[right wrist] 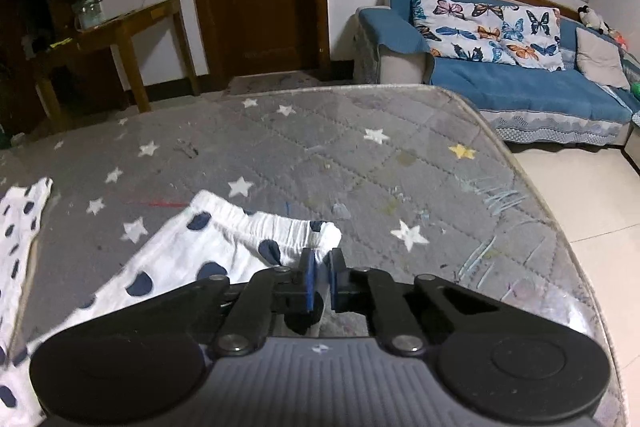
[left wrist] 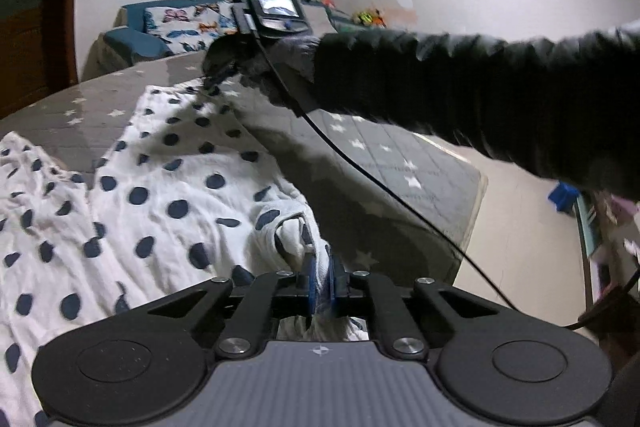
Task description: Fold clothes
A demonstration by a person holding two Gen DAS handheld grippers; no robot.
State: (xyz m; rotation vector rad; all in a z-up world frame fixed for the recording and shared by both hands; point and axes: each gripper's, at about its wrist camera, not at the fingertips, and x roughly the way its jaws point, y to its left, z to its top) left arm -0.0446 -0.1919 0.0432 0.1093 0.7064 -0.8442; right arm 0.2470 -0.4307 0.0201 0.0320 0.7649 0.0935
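The white garment with dark blue dots (left wrist: 160, 187) lies spread on a grey star-patterned mattress (right wrist: 360, 155). In the left wrist view, a bunched fold of it is pinched between the blue pads of the left hand-held gripper (left wrist: 320, 277), whose jaws are closed down to the thickness of the cloth. Ahead and above, a dark-sleeved arm (left wrist: 460, 79) reaches across to the garment's far edge.

In the right wrist view, the elastic waistband (right wrist: 272, 227) sits just ahead of the right hand-held gripper (right wrist: 321, 267); its jaws stand a narrow gap apart, and whether the cloth corner is caught between them cannot be told. Beyond the mattress is a blue sofa (right wrist: 520, 83) with a butterfly-print cushion (right wrist: 480, 27).
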